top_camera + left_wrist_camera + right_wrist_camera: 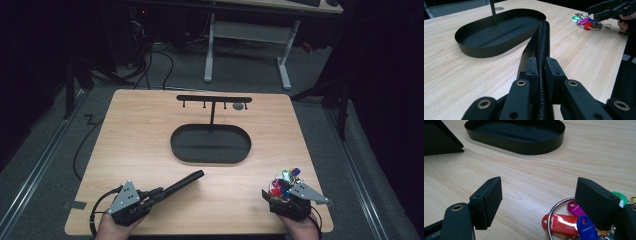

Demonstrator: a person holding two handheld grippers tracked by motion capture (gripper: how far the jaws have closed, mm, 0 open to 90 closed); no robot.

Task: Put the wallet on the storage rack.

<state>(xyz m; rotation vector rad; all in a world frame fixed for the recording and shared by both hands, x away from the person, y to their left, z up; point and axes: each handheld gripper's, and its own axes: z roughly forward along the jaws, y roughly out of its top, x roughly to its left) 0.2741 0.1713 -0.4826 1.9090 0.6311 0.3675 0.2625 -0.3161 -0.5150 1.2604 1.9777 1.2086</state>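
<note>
My left gripper (pixel 154 193) lies low over the near left of the wooden table, shut on a long black textured rod (pixel 184 182). The rod (pixel 543 42) runs out between the jaws toward a black oval tray (pixel 474 51). At the near right, my right gripper (pixel 281 190) stands open beside a bunch of coloured key tags on a metal ring (pixel 285 179). In the right gripper view the ring and its red, blue and pink tags (pixel 560 222) lie on the table by the right-hand jaw, and nothing is between the pads of the gripper (pixel 539 187).
The oval tray (pixel 175 145) sits mid-table with a thin post carrying a black T-shaped bar with small hooks (pixel 214 98). A dark wedge shape (pixel 439 140) fills the upper left of the right gripper view. Bare wood lies between the two grippers.
</note>
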